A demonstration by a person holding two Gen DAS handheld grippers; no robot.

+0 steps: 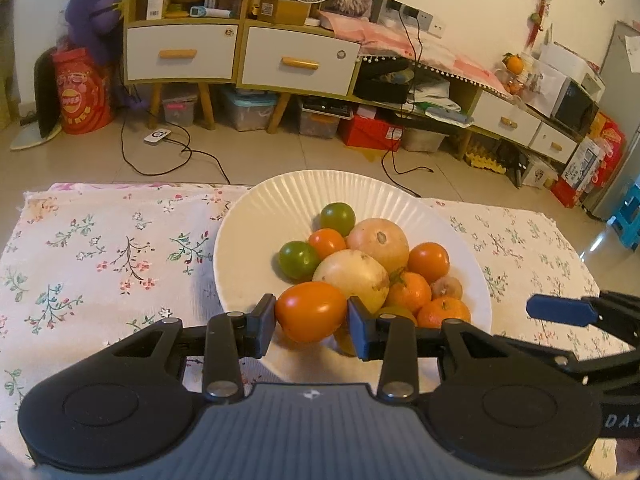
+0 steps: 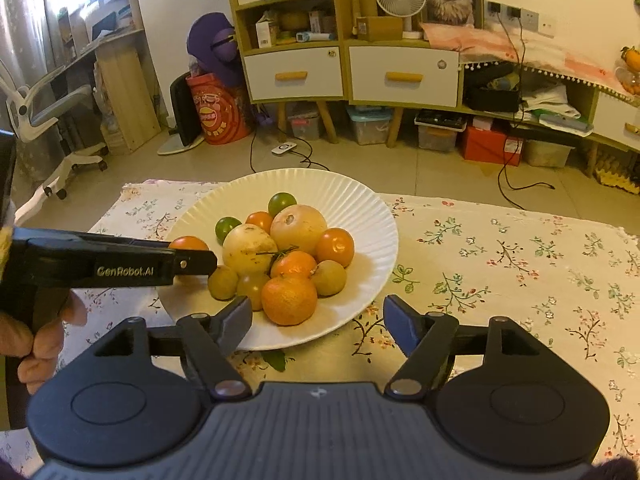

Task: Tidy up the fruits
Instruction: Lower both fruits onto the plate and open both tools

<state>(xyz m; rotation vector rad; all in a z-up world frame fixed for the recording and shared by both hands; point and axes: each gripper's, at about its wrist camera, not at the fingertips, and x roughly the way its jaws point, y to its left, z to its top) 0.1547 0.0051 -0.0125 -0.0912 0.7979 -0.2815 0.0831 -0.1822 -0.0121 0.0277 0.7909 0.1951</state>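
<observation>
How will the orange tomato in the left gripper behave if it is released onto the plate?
The orange tomato looks smooth and rounded, so it would probably roll. The left gripper pinches its sides; the skin seems glossy, perhaps slippery. The white plate slopes inward, likely guiding it toward the pile.

Right fingers (image 2: 318, 322) stand apart over the near rim of the plate (image 2: 360, 208), nothing between them. Just ahead the orange mandarin (image 2: 289, 300) heads a packed fruit pile. Left gripper (image 2: 192, 262) crosses in from their left. To their right: bare table (image 2: 520, 264).
</observation>
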